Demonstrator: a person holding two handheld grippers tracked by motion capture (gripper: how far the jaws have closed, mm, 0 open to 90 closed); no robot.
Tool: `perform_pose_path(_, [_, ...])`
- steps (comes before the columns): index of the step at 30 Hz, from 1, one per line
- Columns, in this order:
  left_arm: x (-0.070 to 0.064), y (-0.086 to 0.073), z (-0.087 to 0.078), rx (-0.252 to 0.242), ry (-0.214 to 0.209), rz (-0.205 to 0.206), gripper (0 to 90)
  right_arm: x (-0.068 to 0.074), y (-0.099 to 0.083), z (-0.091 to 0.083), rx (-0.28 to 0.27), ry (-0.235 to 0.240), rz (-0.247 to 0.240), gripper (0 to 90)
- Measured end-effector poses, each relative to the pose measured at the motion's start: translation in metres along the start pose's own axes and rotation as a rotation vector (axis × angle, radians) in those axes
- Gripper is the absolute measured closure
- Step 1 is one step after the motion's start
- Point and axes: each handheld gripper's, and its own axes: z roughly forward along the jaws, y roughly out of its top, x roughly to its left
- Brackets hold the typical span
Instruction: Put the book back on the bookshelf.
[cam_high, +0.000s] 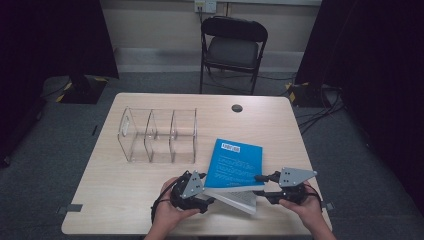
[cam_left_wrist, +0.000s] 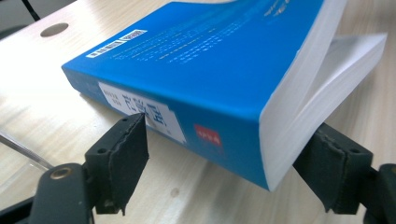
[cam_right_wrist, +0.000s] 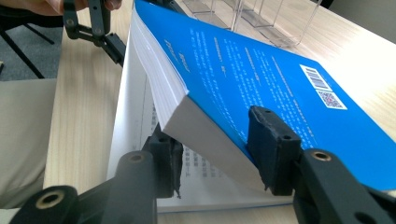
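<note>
Right hand-held gripper (cam_right_wrist: 215, 154) clamps the blue book (cam_high: 235, 162) (partly lifted); left hand-held gripper (cam_left_wrist: 229, 158) gapes around its corner.

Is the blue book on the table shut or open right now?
Partly open. The blue book has its thick upper block of pages lifted off the bottom pages, a wedge gap between them; the right hand-held gripper clamps the lifted block.

- Left gripper (cam_high: 204, 187): black frame, a grey three-cornered plate on top with small dark screw holes, a black cable looping at its near left.
- Right gripper (cam_high: 260, 184): the same build — black body, grey plate.
- Jaws: matt black, ragged-edged pads, round brass-coloured pivot screws.
- Forearms: bare, no sleeves.
</note>
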Motion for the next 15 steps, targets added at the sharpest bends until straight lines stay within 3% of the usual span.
perform_pose_path(1, [0.0007,-0.0001,0.0005,-0.037,-0.014,-0.047,22.1,0.0002,-0.0040,-0.0020,-0.018,-0.008,0.017,54.6])
perform_pose_path(6, [-0.0012,0.0038,0.0010,-0.006,-0.011,-0.022,22.1,0.0012,-0.0086,-0.0050,-0.022,-0.029,0.029,54.8])
perform_pose_path(10, [-0.0006,0.0046,0.0014,-0.029,-0.017,-0.037,22.1,-0.0005,-0.0100,-0.0061,-0.041,-0.028,0.043,55.0])
perform_pose_path(15, [-0.0013,0.0045,0.0022,-0.022,-0.019,-0.047,22.1,-0.0020,-0.0104,-0.0082,-0.062,-0.044,0.060,55.4])
